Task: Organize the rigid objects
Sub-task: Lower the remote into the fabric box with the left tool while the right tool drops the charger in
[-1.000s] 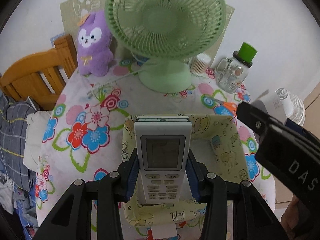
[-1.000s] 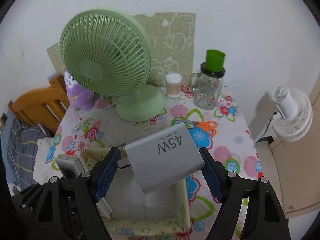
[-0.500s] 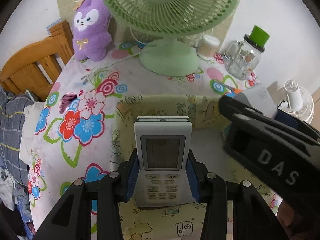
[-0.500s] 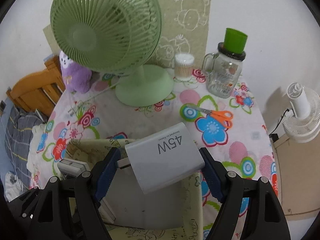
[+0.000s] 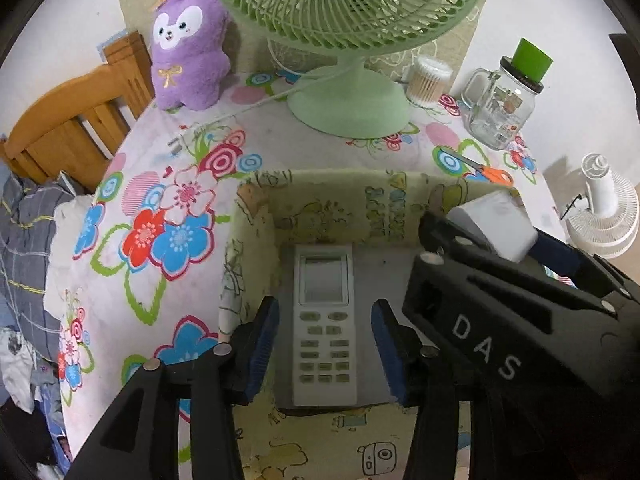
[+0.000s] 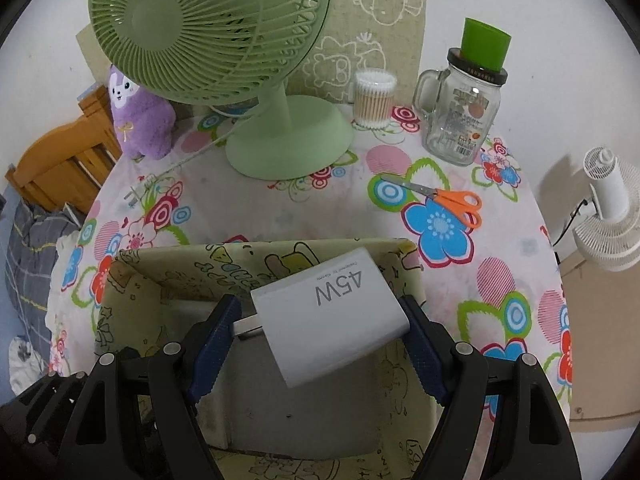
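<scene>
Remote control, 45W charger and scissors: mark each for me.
Remote control (image 5: 323, 320), left wrist view: on its button panel.
45W charger (image 6: 332, 312), right wrist view: on its printed top face.
Scissors (image 6: 460, 202), right wrist view: on the orange handles.

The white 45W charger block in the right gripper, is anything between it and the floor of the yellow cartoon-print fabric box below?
Nothing visible blocks it. The white 45W charger block hangs over bare grey floor inside the yellow cartoon-print fabric box. The white remote control lies farther left, under the open left gripper, which crowds that side.
</scene>
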A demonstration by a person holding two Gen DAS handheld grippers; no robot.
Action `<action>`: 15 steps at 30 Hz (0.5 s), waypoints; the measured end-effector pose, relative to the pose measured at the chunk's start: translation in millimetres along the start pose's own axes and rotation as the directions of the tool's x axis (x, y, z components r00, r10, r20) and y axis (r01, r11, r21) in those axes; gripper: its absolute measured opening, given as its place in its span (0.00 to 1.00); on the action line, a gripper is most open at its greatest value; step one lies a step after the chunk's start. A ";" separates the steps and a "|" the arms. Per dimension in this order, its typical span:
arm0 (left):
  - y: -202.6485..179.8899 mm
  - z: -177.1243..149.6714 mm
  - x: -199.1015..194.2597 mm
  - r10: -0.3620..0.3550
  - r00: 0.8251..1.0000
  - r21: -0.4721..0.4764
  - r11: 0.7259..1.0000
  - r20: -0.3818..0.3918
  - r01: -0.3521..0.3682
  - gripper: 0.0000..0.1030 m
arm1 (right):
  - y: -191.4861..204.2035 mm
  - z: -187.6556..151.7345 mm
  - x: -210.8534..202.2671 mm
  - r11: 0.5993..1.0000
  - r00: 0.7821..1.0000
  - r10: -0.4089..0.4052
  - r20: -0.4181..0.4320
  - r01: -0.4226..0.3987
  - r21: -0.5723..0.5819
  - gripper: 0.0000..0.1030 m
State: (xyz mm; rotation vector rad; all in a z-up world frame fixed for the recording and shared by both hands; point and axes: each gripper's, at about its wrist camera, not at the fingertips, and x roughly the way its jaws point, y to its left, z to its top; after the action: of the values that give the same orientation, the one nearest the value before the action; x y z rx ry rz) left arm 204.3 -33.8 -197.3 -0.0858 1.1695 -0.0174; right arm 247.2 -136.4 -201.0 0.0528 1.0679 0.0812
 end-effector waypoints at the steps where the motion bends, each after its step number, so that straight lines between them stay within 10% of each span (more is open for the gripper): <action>1: 0.9 -0.1 0.1 -0.006 1.000 -0.007 1.000 -0.004 0.006 0.49 | -0.4 0.0 0.5 1.000 1.000 -0.001 0.002 0.001 0.003 0.79; 15: -4.9 0.0 -13.5 -0.024 1.000 0.006 1.000 0.010 0.024 0.73 | -4.4 -1.1 -14.4 0.999 0.999 0.037 0.013 -0.037 0.024 0.83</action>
State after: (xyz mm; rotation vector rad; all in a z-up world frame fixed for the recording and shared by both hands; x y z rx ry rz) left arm 199.2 -37.9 -184.5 -0.0951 1.1581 -0.0416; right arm 239.5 -142.1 -189.4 0.0949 1.0559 0.1009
